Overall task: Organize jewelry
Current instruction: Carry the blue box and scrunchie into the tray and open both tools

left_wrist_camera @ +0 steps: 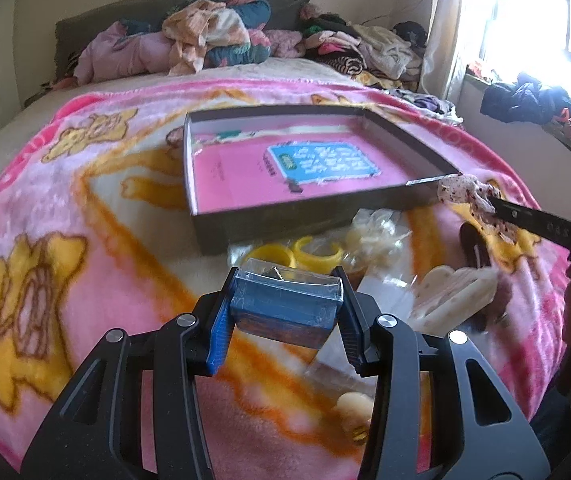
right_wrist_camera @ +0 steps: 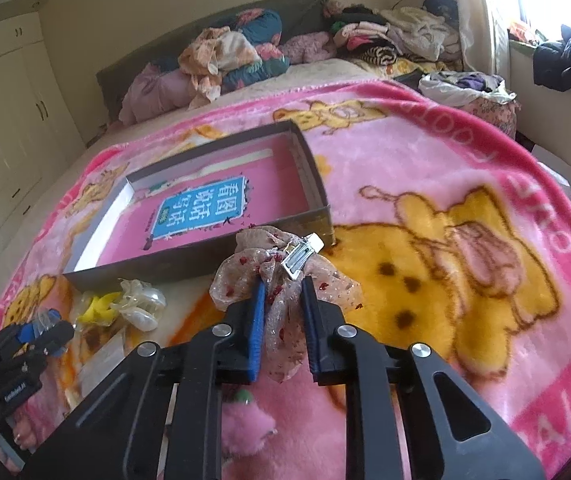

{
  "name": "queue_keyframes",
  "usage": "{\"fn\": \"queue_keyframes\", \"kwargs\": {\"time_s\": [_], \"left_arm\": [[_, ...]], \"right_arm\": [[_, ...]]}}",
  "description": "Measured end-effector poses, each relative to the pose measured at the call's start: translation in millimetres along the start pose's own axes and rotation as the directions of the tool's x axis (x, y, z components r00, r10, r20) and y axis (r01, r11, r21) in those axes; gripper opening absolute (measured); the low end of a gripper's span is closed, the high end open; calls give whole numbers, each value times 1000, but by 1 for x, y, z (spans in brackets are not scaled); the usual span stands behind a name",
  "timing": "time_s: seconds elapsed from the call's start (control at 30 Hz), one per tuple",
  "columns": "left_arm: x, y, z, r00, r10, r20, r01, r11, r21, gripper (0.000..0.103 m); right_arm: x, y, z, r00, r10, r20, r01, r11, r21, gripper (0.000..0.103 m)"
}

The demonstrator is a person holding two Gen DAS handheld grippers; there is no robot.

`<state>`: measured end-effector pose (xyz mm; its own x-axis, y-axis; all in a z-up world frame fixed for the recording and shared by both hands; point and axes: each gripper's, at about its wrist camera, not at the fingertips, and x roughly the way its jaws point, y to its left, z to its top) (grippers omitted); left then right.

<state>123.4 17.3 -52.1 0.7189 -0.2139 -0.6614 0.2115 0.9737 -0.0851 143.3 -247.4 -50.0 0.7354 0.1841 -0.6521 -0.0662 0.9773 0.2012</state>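
**Both grippers loaded, box on the bed holds just a pink book**

So the left gripper point(left_wrist_camera: 285, 300) is clamped on a small blue jewelry box point(left_wrist_camera: 285, 306) with a clear lid, held just above the blanket point(left_wrist_camera: 85, 208); something small and gold shows through the lid but it's too blurry to say what; the right gripper point(right_wrist_camera: 283, 320) is pinched on a sheer bow hair clip point(right_wrist_camera: 285, 276) with red specks, its silver metal clip point(right_wrist_camera: 301, 258) sticking up out of the fabric, right at the near right corner of the tray

The main container is a shallow dark cardboard box point(left_wrist_camera: 269, 224) sitting open on the pink bear blanket; inside it lies a pink book point(right_wrist_camera: 205, 208) with a blue label of Chinese characters, flat on the bottom and filling most of it; nothing else I can make out in there

Everything else is loose on the blanket just in front of the box: yellow rings point(left_wrist_camera: 297, 256) in clear plastic wrap; a cream hair claw point(left_wrist_camera: 457, 300) off to the right; a brown oval piece point(left_wrist_camera: 475, 246) near it; a pale yellow clip point(left_wrist_camera: 355, 404) down under the left gripper; a clear hair claw point(right_wrist_camera: 141, 304) next to the yellow stuff; and a pink fuzzy thing point(right_wrist_camera: 245, 424) below the right gripper

Pile of clothes point(right_wrist_camera: 237, 56) at the head of the bed
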Motion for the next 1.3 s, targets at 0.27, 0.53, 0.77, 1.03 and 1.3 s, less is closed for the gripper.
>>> {"fn": "queue_keyframes", "kwargs": {"time_s": [0.27, 0.53, 0.77, 1.03, 1.3], "left_arm": [[4, -8, 26, 1000, -10, 29, 10, 1000, -5, 36], [14, -8, 52, 999, 13, 49, -13, 1000, 0, 36], [30, 0, 74, 998, 40, 57, -38, 999, -22, 36], [51, 9, 97, 997, 56, 61, -53, 997, -49, 36], [76, 9, 104, 998, 50, 27, -49, 998, -38, 37]], "right_arm": [[-27, -1, 2, 999, 13, 41, -12, 1000, -22, 17], [-35, 8, 20, 997, 39, 69, -35, 997, -67, 17], [-24, 22, 48, 995, 66, 78, -57, 992, -115, 17], [2, 33, 77, 994, 78, 77, -65, 985, -157, 17], [26, 34, 93, 996, 60, 71, -47, 983, -178, 17]]}}
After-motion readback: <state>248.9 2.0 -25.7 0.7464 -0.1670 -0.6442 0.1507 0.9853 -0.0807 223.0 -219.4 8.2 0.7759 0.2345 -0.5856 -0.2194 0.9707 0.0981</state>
